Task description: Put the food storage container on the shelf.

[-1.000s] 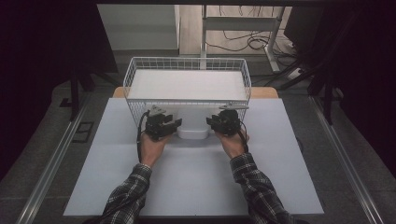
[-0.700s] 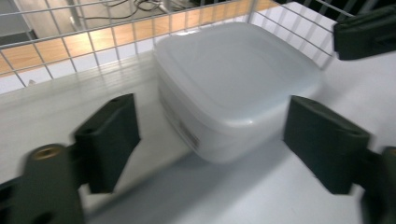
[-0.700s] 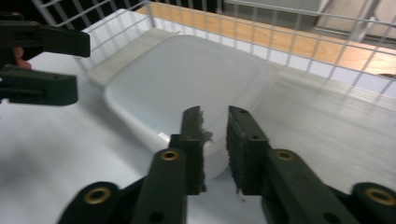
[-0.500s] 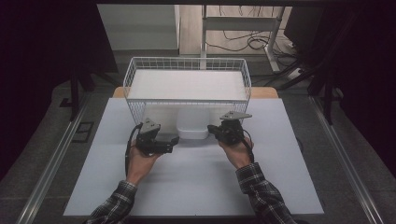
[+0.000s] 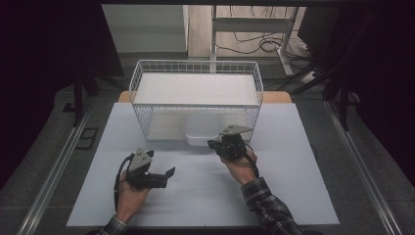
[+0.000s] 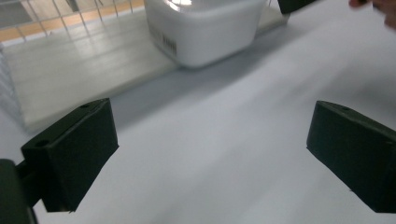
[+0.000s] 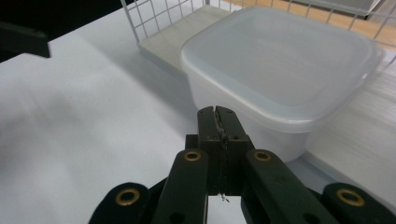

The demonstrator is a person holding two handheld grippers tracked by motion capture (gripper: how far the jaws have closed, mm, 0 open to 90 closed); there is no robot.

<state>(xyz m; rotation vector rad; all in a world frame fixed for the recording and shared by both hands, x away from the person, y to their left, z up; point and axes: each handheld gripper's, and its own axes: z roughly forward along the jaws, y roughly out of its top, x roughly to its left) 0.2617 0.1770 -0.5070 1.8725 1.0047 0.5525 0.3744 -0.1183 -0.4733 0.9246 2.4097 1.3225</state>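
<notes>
White translucent plastic container with a fitted lid point(image 5: 201, 133) sits at the front opening of the white wire basket point(image 5: 195, 73), resting on the pale board under the basket, with its front end projecting toward the person. Right gripper point(image 5: 214, 145) has its two black jaws pressed fully together with nothing between them; in the right gripper view the closed tips point(image 7: 218, 114) point at the near wall of the container point(image 7: 280, 70) and stand just in front of it, and contact cannot be confirmed. Left gripper point(image 5: 169, 174) has just been opening; its jaws stand wide apart and hold nothing. In the left gripper view the two black pads point(image 6: 74, 149) frame bare table surface, with the container point(image 6: 205, 28) well ahead of them and apart from them. In the high view the left gripper lies low over the white table top point(image 5: 293, 186), near the front left, well apart from the container, with its jaws pointing to the right. Each gripper carries a grey three-cornered plate on top and is gripped by a hand in a plaid sleeve point(image 5: 266, 208). The wire basket stands at the far middle of the table top, its upper level covered by a flat white panel. Dark surroundings flank the table on both sides.
</notes>
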